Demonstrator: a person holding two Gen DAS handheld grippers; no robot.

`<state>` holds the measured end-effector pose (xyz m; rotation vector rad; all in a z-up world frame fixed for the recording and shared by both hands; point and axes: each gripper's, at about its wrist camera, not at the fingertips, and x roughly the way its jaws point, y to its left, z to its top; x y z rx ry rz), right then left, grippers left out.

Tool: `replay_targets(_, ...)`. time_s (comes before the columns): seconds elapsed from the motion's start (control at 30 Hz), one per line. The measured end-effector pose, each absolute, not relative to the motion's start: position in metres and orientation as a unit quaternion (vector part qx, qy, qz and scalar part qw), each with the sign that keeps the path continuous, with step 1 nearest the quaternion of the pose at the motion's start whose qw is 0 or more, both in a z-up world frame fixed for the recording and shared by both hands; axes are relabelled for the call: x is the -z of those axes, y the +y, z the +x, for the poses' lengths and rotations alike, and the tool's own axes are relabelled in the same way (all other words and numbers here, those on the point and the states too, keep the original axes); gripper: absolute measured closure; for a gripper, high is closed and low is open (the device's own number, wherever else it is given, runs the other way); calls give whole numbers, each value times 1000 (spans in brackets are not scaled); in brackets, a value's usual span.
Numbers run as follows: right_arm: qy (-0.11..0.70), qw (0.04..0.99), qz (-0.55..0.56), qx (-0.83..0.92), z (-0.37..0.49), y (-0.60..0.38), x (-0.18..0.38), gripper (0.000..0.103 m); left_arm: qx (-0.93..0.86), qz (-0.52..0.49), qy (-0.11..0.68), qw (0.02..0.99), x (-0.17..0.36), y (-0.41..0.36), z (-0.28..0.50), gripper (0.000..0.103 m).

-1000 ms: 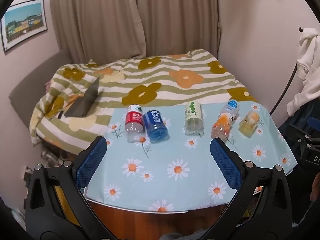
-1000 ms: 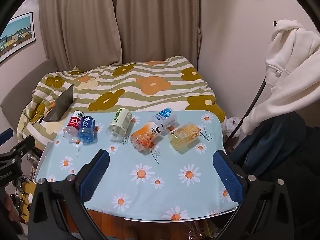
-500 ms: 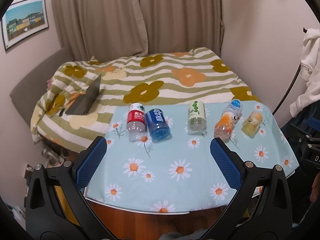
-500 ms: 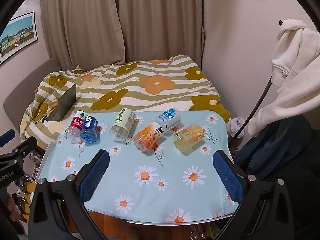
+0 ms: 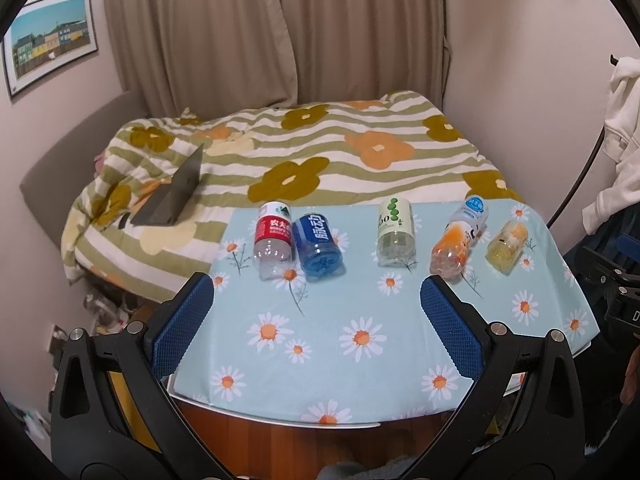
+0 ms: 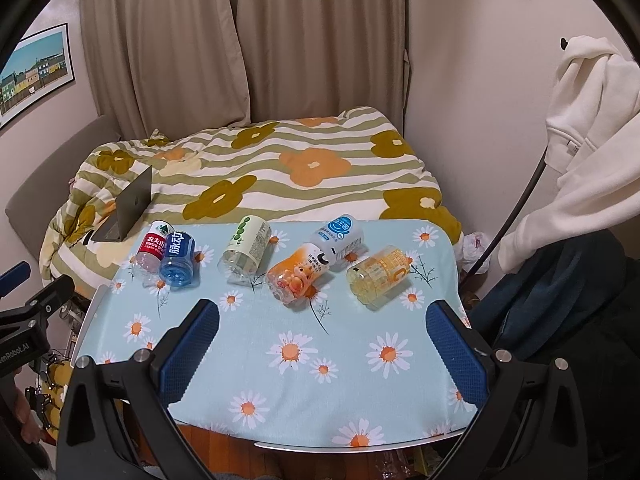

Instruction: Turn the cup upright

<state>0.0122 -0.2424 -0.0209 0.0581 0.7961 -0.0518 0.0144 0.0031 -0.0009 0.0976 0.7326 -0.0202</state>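
Nothing's flipped yet: all five clear plastic cup-bottles (image 5: 395,228) lie sideways beyond both wide-open, empty tongs, left gripper (image 5: 316,316) and right gripper (image 6: 324,340).

This is a bedroom in a home. A bed (image 5: 320,160) fills the far half, spread with a striped quilt printed with large flowers, and a half-open laptop (image 5: 172,196) sits on it. Beige curtains (image 5: 240,32) hang closed behind the bed, and a framed picture of coloured houses (image 5: 50,40) hangs on the left wall. A white hooded top (image 6: 588,140) hangs on the right, dark clothing below it. In front stands a small surface (image 5: 360,360) under a pale blue daisy cloth, carrying drink bottles (image 5: 316,240) lying on their sides
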Motion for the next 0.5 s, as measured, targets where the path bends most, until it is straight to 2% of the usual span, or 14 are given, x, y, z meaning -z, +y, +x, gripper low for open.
replay_targets(0.5, 388, 921, 30, 24, 13, -243, 20, 0, 10, 47, 359, 932, 0, 3, 16, 0)
